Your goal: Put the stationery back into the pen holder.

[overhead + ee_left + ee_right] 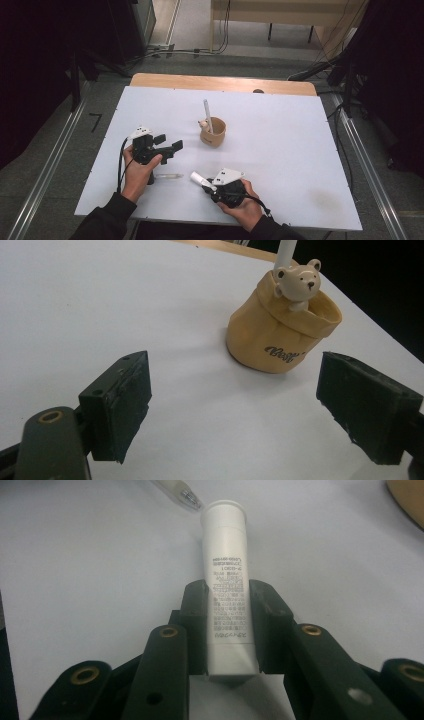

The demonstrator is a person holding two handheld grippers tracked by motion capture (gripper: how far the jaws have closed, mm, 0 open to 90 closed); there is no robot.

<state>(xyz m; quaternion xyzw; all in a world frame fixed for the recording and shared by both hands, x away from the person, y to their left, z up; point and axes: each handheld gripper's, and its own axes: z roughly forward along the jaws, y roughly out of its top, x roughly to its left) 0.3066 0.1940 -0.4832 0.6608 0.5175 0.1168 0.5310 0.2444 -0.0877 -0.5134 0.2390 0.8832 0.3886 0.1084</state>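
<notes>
A tan pouch-shaped cup [213, 135] [277, 332] with a small bear figure [297, 282] on its rim stands mid-table. A white stick-like thing [206, 114] [286, 251] leans upright inside it. My left gripper [169, 142] [245, 405] hovers open to the cup's left, nothing between its pads [122, 402]. My right gripper [206, 184] [227, 602] is shut on a white printed tube [197, 178] [227, 580], whose cap end juts out past the jaws just above the table near the front edge.
A clear pen [168, 176] [179, 491] lies on the white table board [280, 150] between my two hands, its tip close to the tube's cap. The cup's edge [407, 497] shows at the top right of the right gripper view. Cables and metal rails flank the table.
</notes>
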